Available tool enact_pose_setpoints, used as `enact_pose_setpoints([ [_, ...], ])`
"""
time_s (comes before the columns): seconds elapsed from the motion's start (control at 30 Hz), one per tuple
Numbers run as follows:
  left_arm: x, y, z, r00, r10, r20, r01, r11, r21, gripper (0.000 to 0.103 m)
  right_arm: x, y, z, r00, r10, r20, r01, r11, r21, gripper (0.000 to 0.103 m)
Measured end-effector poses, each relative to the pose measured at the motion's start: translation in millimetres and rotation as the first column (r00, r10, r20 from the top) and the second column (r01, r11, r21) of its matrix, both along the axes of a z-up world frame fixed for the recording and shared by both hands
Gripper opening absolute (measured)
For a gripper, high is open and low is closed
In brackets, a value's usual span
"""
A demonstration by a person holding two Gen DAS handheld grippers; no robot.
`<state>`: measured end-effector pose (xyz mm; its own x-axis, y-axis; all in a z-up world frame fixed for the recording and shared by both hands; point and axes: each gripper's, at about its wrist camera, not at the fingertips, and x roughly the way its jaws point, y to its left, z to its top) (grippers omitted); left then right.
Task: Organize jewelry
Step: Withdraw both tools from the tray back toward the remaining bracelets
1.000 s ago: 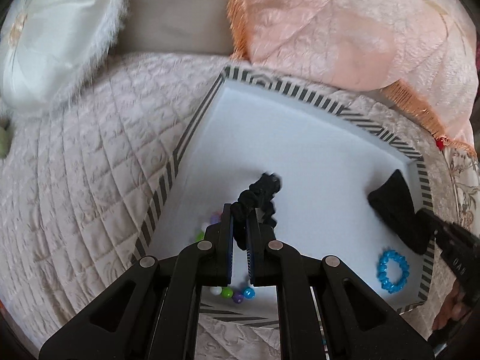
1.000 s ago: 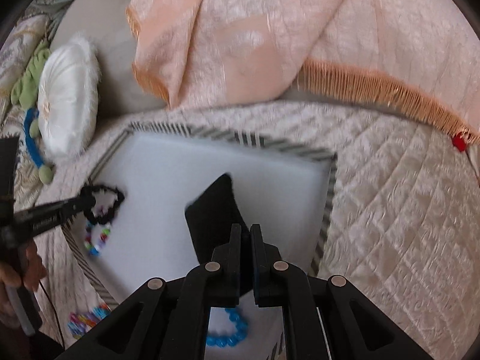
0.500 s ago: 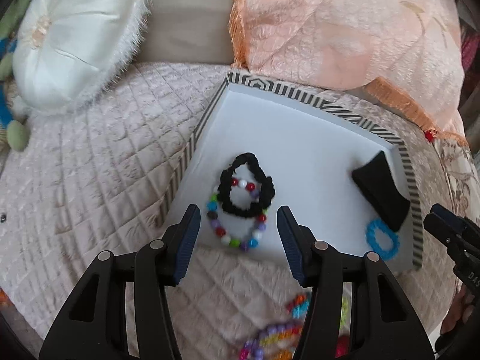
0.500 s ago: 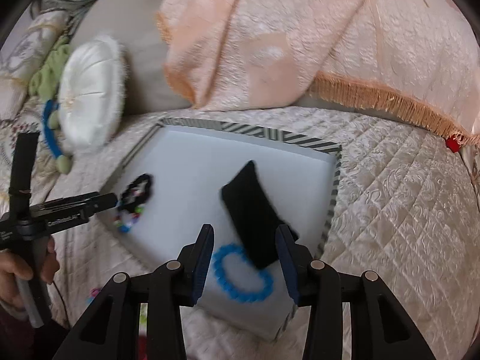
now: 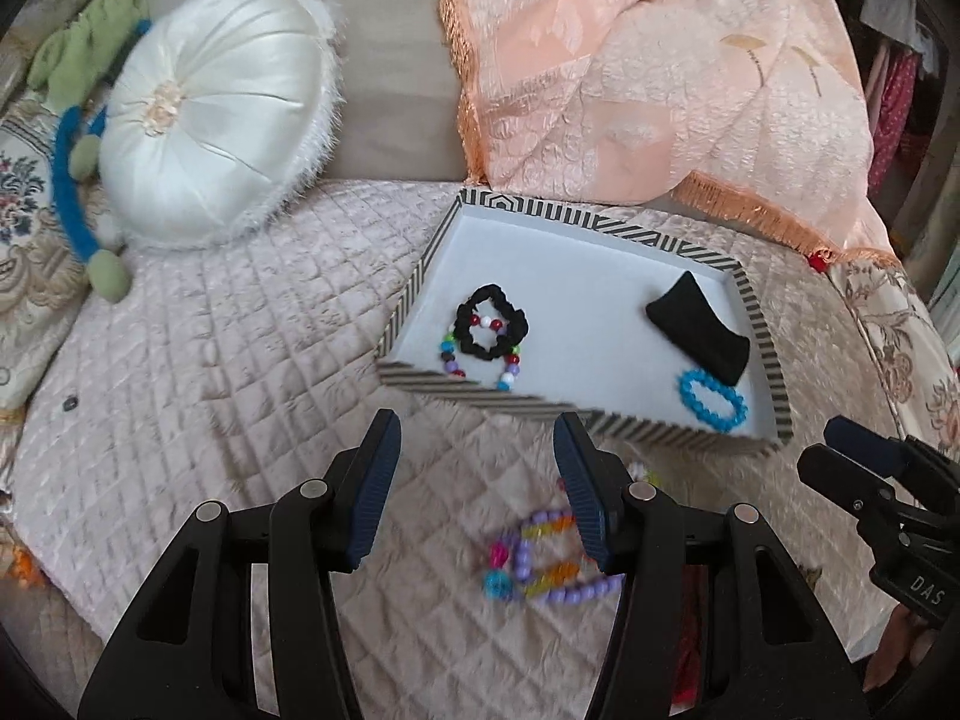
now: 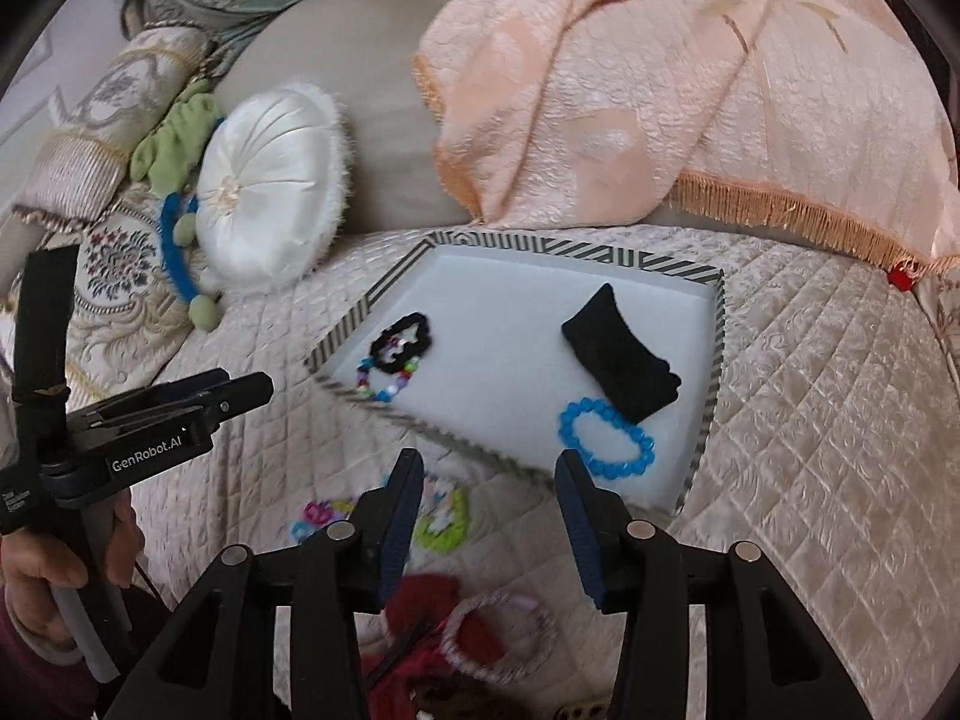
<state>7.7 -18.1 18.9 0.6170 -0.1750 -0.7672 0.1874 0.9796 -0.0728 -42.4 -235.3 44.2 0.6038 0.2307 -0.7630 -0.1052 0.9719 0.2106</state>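
The striped-rim tray point(image 5: 480, 397) point(image 6: 420, 423) lies on the quilt. Inside it, on the left, a black scrunchie point(image 5: 491, 330) point(image 6: 401, 343) overlaps a multicolour bead bracelet point(image 5: 480, 369) point(image 6: 384, 381). On the right lie a black cloth piece point(image 5: 699, 330) point(image 6: 621, 354) and a blue bead bracelet point(image 5: 711, 402) point(image 6: 606, 444). My left gripper point(image 5: 477, 450) point(image 6: 252, 387) hovers open and empty before the tray's near rim. My right gripper point(image 6: 489, 489) point(image 5: 825, 450) is also empty, its jaws opening.
Loose on the quilt near me are a purple-orange bead bracelet point(image 5: 540, 558), a green-white bracelet point(image 6: 444, 519), a pale pink bracelet point(image 6: 498, 636) and a red scrunchie point(image 6: 432, 606). A white round cushion point(image 5: 210, 120) and a peach blanket point(image 5: 660, 72) lie behind the tray.
Both grippers opened, the left off the black scrunchie and the right off the black cloth, and drew back and up from the tray. Loose bracelets on the quilt came into view.
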Motion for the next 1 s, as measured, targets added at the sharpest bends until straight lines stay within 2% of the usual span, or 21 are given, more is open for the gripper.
enact_pose_setpoints([
  [0.03,-7,2,2,1.000,0.000,0.008,0.000,1.000,0.001,0.053,-5,2,2,1.000,0.000,0.005,0.000,1.000,0.004,0.054],
  [0.1,-18,6,4,1.000,0.001,0.018,-0.001,1.000,0.001,0.053,-14,4,5,1.000,0.002,0.014,-0.002,1.000,0.016,0.056],
  [0.27,-41,16,4,1.000,-0.002,0.013,0.002,1.000,-0.025,0.053,-38,12,12,1.000,0.009,0.030,-0.008,1.000,-0.001,0.056],
  [0.37,-50,23,1,1.000,-0.001,-0.004,0.000,0.999,-0.054,0.059,-51,11,15,0.999,0.003,0.034,-0.002,1.000,-0.013,0.056],
  [0.47,-55,27,-6,1.000,0.000,-0.029,-0.002,0.998,-0.070,0.060,-60,6,13,1.000,-0.006,0.026,0.006,1.000,-0.012,0.057],
  [0.83,-32,31,-50,0.983,0.018,-0.182,-0.038,0.993,-0.108,0.060,-74,-27,-5,0.997,-0.069,-0.036,0.069,0.998,0.007,0.057],
  [1.0,-22,28,-66,0.972,0.007,-0.235,-0.036,0.992,-0.120,0.060,-66,-20,-21,0.996,-0.014,-0.083,0.015,1.000,0.011,0.056],
])
